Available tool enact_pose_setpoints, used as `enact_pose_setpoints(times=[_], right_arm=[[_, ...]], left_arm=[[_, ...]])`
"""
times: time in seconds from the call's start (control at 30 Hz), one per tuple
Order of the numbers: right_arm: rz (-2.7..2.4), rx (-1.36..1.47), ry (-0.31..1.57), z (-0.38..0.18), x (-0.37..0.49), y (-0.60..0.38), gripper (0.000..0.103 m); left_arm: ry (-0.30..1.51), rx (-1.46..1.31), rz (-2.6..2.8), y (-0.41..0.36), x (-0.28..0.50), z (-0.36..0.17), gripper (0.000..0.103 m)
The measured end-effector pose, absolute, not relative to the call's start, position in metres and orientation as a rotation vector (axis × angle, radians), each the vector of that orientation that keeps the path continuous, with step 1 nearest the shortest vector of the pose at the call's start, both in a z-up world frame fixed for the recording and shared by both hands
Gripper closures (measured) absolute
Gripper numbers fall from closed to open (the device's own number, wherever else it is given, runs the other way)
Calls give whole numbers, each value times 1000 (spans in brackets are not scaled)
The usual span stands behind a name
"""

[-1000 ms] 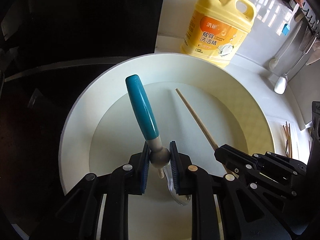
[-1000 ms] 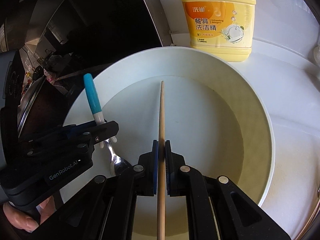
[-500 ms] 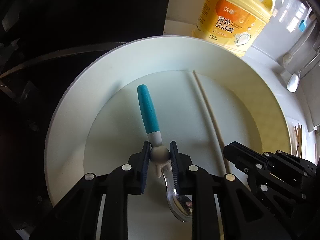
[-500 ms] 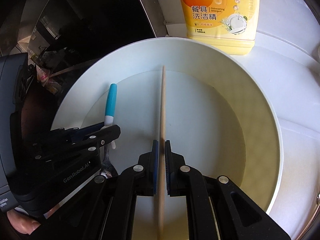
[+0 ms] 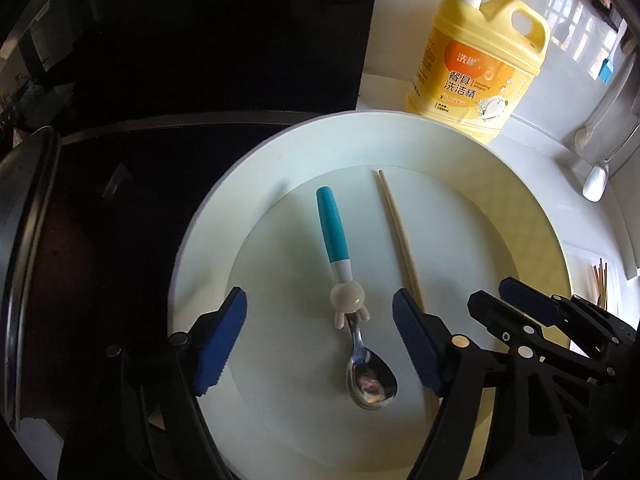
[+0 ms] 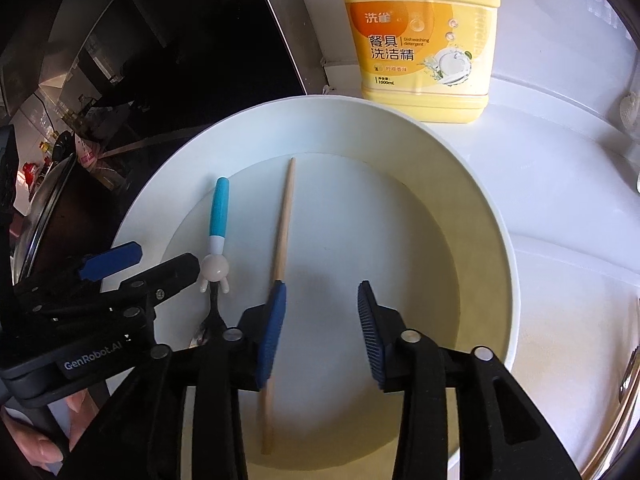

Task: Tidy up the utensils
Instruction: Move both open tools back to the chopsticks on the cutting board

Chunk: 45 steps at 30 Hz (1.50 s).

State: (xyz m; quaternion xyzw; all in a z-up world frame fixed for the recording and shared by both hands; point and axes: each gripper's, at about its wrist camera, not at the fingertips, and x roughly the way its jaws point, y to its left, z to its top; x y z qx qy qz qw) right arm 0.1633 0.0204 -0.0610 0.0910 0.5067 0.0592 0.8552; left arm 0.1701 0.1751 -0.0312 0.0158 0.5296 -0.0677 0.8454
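Grippers: left gripper (image 5: pixel 318 340) and right gripper (image 6: pixel 322 330) both stand spread, ribbed blue pads (image 5: pixel 218 336) holding nothing. Between the left pads lies the spoon (image 5: pixel 352 322), a glossy steel bowl, a white figurine collar and a teal handle, flat on the smooth round white plate (image 5: pixel 400 128). Just beside it lies a slender wooden chopstick (image 6: pixel 282 240). Beyond the plate's rim stands a yellow plastic bottle (image 6: pixel 420 36).

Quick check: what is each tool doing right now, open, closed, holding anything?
Left tool: open, holding nothing; spoon lies on the plate.
Right tool: open, holding nothing; chopstick lies on the plate.
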Motion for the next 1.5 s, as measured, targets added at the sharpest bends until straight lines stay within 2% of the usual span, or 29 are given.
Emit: enact_pose_setpoints(times=[0.07,0.3,0.57,0.8,1.03,1.23,1.5], right_arm=[[119,184,1056,-56,161,19,60],[71,165,1035,-38,133,12,42],[-21,191,984,-21,88,0,35],[-113,198,935,-11,34,-28,35],[-241,229,920,-5,-21,-90,32],[-334,227,934,-4,-67,-153,32],[-288,300,949,-38,-89,-245,32]], left_arm=[[1106,34,-125,180,164,-25,22],[1076,62,-99,181,145,-8,9],[1021,94,-114,185,112,13,6],[993,100,-225,151,96,21,6],[907,119,-380,83,71,34,6],[928,136,-485,4,50,18,6],[981,111,-391,-76,25,-14,6]])
